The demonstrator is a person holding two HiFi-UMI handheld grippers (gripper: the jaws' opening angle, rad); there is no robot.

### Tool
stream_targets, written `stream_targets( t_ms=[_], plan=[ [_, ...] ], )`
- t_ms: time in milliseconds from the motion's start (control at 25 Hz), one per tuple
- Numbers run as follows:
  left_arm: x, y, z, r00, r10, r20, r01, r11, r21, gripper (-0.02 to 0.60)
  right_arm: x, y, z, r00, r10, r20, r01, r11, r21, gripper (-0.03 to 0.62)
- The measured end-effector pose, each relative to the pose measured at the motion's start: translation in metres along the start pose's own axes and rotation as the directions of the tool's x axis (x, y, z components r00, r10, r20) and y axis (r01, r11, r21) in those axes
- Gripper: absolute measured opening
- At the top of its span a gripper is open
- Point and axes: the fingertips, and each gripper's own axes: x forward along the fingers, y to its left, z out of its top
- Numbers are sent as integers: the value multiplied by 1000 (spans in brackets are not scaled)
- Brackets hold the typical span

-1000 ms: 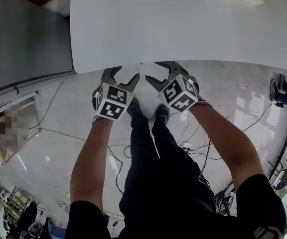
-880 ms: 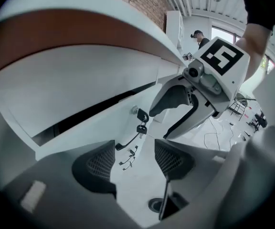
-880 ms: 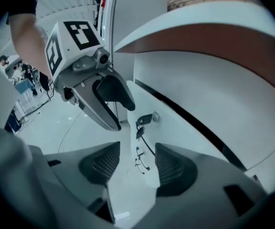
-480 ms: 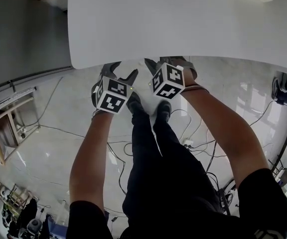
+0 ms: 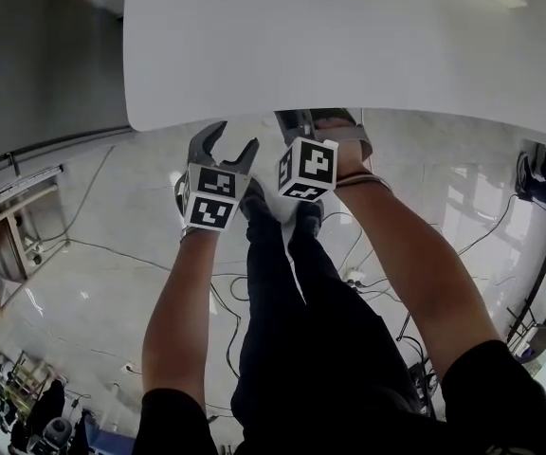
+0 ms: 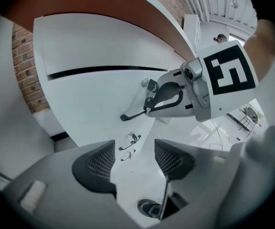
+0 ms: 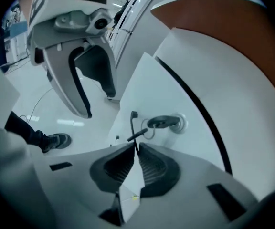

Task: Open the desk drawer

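Fingers (image 7: pixel 116 168) of the right gripper (image 7: pixel 136 149) are closing and all but together. A thin dark key (image 7: pixel 133 123) runs down between their pads and is pinched there. Fingers (image 6: pixel 97 166) of the left gripper (image 6: pixel 134 146) stand apart with nothing between them, only white panel beyond.

Biggest in the head view is the white desk top (image 5: pixel 349 36), which fills the upper part of the picture. Both grippers sit at its near edge, the right one tucked partly under it, the left one just beside it. A grey cabinet (image 5: pixel 36 64) stands left of the desk. Pale glossy floor (image 5: pixel 93 282) spreads below, crossed by dark cables (image 5: pixel 224 301). The person's dark-trousered legs (image 5: pixel 301 349) and shoes (image 5: pixel 308 214) show between two bare forearms (image 5: pixel 183 292).

The desk drawer (image 6: pixel 94 99) is hidden under the top in the head view. The gripper views show its white front, bounded above by a thin dark seam (image 6: pixel 94 71), and it looks shut. On that front sits a round lock (image 7: pixel 165 123) with a key head in it. A wire ring (image 7: pixel 150 131) hangs from the lock, beside the gripped key. In the left gripper view the right gripper's marker cube (image 6: pixel 228 73) lies upper right, with that gripper's jaws right at the lock. Two small dark handles (image 6: pixel 130 138) show lower down the white unit.
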Motion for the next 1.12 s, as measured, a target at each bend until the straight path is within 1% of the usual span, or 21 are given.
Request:
stream_targets(
  t_ms=[120, 280, 480, 640, 720, 840, 960, 1120],
  plan=[
    [-2, 0, -10, 999, 22, 28, -20, 998, -67, 264, -2, -3, 0, 999, -38, 15, 37, 999, 29, 38],
    [-8, 2, -30, 996, 68, 55, -58, 985, -164, 256, -4, -4, -1, 999, -34, 39, 35, 999, -6, 37],
    [-21, 13, -54, 987, 142, 74, -118, 956, -269, 250, -15, 9, 4, 997, -22, 73, 21, 1000, 15, 35],
    [-32, 24, -56, 974, 199, 108, -155, 934, -322, 249, -26, 25, 3, 996, -15, 91, 15, 1000, 8, 35],
    [-39, 29, -51, 968, 217, 130, -166, 932, -323, 247, -31, 31, 3, 996, -21, 91, 20, 1000, 9, 35],
    [-51, 36, -41, 957, 235, 170, -174, 935, -309, 247, -36, 41, 3, 995, -31, 92, 30, 999, 16, 36],
    [-58, 42, -29, 946, 237, 222, -171, 945, -278, 246, -40, 48, 4, 995, -23, 101, 20, 999, 31, 36],
    [-65, 46, -15, 936, 221, 275, -164, 963, -216, 245, -44, 51, 4, 994, -5, 110, 0, 999, 37, 36]
  ],
)
